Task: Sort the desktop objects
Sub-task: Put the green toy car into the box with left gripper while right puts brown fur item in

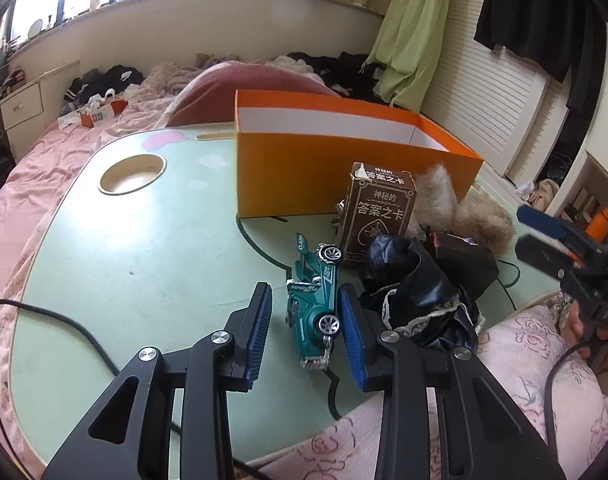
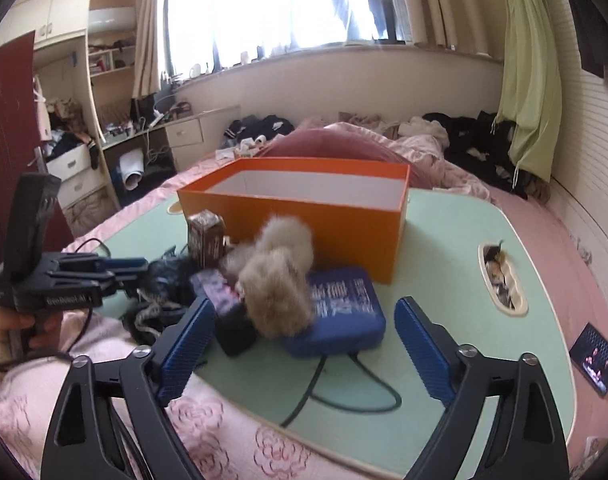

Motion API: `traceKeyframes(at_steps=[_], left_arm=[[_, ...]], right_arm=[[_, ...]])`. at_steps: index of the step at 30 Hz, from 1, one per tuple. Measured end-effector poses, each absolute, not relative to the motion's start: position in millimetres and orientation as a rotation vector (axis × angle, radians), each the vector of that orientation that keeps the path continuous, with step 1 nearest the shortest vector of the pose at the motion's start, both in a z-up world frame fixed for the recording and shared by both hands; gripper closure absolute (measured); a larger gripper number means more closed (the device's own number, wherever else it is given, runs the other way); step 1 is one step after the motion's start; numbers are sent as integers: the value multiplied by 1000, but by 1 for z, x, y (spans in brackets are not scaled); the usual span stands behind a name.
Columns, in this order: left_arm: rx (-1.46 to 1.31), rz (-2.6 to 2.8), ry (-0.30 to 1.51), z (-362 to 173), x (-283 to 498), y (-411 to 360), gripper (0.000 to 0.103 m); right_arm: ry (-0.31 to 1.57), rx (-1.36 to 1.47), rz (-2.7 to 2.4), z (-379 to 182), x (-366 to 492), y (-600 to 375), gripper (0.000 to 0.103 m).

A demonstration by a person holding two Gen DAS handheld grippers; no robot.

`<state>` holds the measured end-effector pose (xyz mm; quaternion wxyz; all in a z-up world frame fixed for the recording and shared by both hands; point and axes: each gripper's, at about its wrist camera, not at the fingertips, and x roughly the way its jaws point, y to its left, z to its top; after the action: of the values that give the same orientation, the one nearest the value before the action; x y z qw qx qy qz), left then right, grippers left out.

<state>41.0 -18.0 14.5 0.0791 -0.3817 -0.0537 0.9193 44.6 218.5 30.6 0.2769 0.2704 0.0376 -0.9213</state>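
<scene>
Left wrist view: left gripper (image 1: 306, 316) spread around green toy car (image 1: 315, 304), one pad touching.
Right wrist view: right gripper (image 2: 304, 350) released, before fluffy fur toy (image 2: 278, 280).

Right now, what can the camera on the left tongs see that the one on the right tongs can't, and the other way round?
Only the left wrist view shows the green toy car lying on its side between the open left tongs, and the round cup hole in the tabletop.

Only the right wrist view shows the flat blue zippered case, partly under the beige fur piece, with the right tongs open before them.

Both show the empty orange cardboard box, the brown card box, the black lace-trimmed cloth and the mint-green table.
</scene>
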Motion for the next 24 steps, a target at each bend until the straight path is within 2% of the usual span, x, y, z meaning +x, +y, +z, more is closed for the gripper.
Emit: traceKeyframes(at_steps=[2, 4, 5, 6, 7, 8, 12, 16, 21, 24], left_arm=[[-1150, 2761, -105, 12, 37, -12, 68], [-1149, 2762, -55, 12, 35, -8, 77], [-1146, 2764, -49, 13, 35, -7, 77], [-1141, 2764, -54, 13, 36, -7, 77], [-1133, 2761, -66, 13, 38, -7, 78], [-1124, 2755, -92, 13, 40, -10, 78], [-1095, 2735, -177, 19, 47, -19, 78], [-984, 2747, -208, 51, 53, -21, 78], [-896, 2788, -108, 97, 27, -9, 78], [-895, 2780, -121, 114, -8, -5, 78]], right_arm=[[87, 737, -2475, 31, 37, 212, 26], [77, 769, -2465, 29, 31, 206, 28], [86, 796, -2456, 27, 27, 202, 33], [91, 814, -2443, 24, 25, 201, 52], [89, 831, -2419, 21, 22, 200, 62], [77, 844, -2394, 19, 20, 202, 80], [22, 804, -2407, 24, 24, 214, 81], [-30, 746, -2410, 44, 24, 225, 81], [-41, 709, -2440, 78, -3, 219, 81], [-100, 778, -2425, 86, -37, 209, 81]])
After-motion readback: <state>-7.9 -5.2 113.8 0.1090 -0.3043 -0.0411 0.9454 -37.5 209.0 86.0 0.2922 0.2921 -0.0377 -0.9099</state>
